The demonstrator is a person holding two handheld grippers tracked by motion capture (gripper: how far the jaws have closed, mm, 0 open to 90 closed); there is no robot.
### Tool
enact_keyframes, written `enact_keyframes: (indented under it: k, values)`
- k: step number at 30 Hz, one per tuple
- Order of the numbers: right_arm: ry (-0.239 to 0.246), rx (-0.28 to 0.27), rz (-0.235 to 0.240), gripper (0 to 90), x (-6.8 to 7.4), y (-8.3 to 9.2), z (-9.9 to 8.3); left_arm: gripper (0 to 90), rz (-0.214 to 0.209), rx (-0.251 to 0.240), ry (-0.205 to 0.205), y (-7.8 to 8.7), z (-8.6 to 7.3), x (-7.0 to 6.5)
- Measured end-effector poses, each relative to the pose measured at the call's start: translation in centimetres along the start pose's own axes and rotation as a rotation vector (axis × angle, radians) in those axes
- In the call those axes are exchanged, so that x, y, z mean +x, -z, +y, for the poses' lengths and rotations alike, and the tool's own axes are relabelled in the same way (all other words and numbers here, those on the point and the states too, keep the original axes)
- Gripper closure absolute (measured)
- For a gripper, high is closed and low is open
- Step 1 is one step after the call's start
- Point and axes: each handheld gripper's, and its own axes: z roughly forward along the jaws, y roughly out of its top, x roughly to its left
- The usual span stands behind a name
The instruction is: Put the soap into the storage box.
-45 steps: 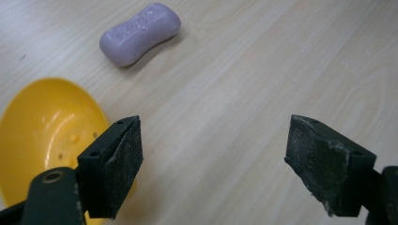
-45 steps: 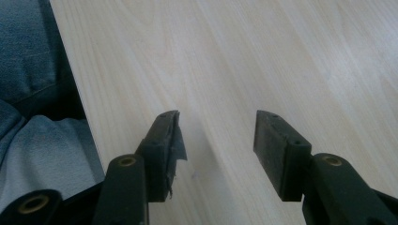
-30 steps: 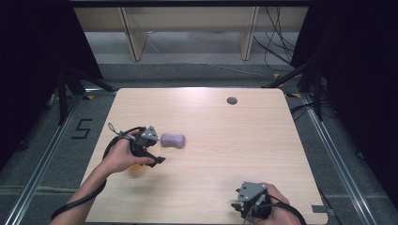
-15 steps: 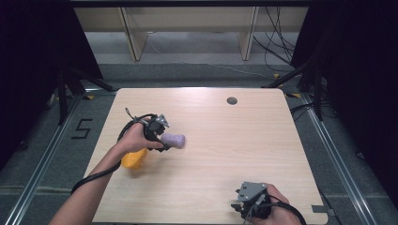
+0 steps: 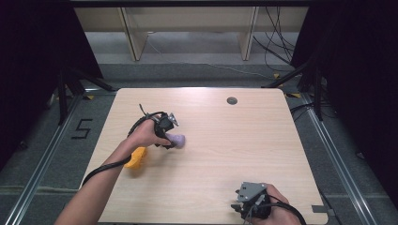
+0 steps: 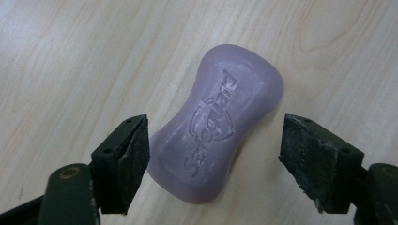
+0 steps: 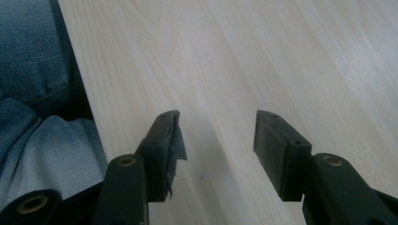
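High view, table: a pale wooden table [image 5: 211, 154] seen from above, with a small round dark hole [image 5: 232, 100] near its far edge.
High view, left tool: the left tool [image 5: 170, 136] sits at the table's left-centre, held by the person's left hand [image 5: 145, 135], with a black cable looping off it.
High view, soap: a purple bar of soap [image 5: 178, 139] lies on the table, right at the tip of the left tool.
High view, yellow item: a yellow-orange object [image 5: 134, 158] lies on the table, partly under the left forearm; what it is cannot be told.
High view, right tool: the right tool [image 5: 246, 206] rests near the table's front edge at the right, a grey plate on top.
Left gripper view, soap: the soap [image 6: 218, 122] lies flat on the wood, waisted in shape, with raised lettering on top, slanting between the jaws.
Left gripper view, left tool: the left tool [image 6: 213, 154] is spread wide; one jaw is touching or nearly touching the soap, the other stands apart from it.
Right gripper view, right tool: the right tool [image 7: 217, 133] is spread apart over bare wood, holding nothing.
Right gripper view, edge: blue denim fabric [image 7: 33, 70] shows beyond the table's edge.
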Motion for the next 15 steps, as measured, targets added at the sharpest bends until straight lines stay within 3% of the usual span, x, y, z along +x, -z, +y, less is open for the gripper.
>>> enact_keyframes:
  k: [3,7,8,15]
  values:
    - [0.007,-0.002,0.001,51.0,0.0,0.0,0.0,21.3,-0.001,-0.005,-0.009,-0.2,0.2,0.1]
    - [-0.030,0.015,-0.002,50.9,0.1,-0.1,-0.1,20.0,-0.011,0.011,0.005,-0.8,0.4,0.3]
    - [0.009,0.000,0.010,50.9,0.0,-0.2,0.0,19.5,-0.011,0.014,0.001,-0.9,0.4,0.4]
    - [0.001,0.012,0.024,50.6,0.0,-0.2,-0.1,18.1,-0.018,0.030,0.007,-1.3,0.6,0.4]
